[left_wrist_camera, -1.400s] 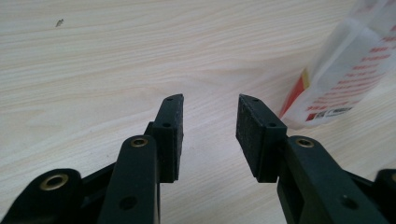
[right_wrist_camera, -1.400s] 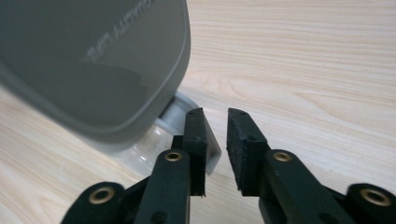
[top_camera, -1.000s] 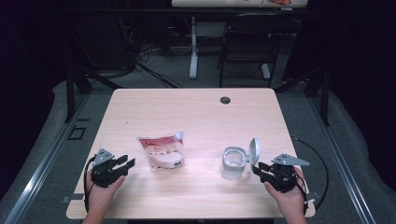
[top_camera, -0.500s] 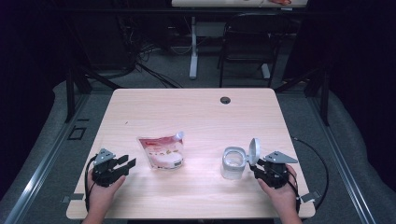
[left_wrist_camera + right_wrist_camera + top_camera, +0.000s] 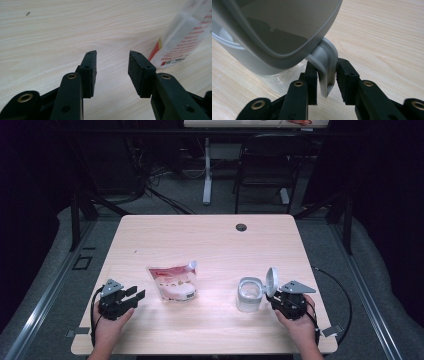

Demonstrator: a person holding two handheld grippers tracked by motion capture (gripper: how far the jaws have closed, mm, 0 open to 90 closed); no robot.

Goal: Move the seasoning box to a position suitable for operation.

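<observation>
- Right claw (image 5: 327, 75) has just been closing on the jar's (image 5: 248, 295) lid hinge tab (image 5: 326, 72).
- Left claw (image 5: 112, 67) waits, spread wide, gripping nothing, near my pouch (image 5: 172, 282).
- Next, I think, I need a firm pinch.

the left gripper (image 5: 131, 296) rests low near the table's (image 5: 210, 235) near-left corner, jaws apart and empty. the right gripper (image 5: 274, 300), near the near-right corner, has just been closing its jaws.

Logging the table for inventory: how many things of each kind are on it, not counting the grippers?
Clear container with open hinged lid: 1
Red and white pouch: 1
Total: 2
</observation>
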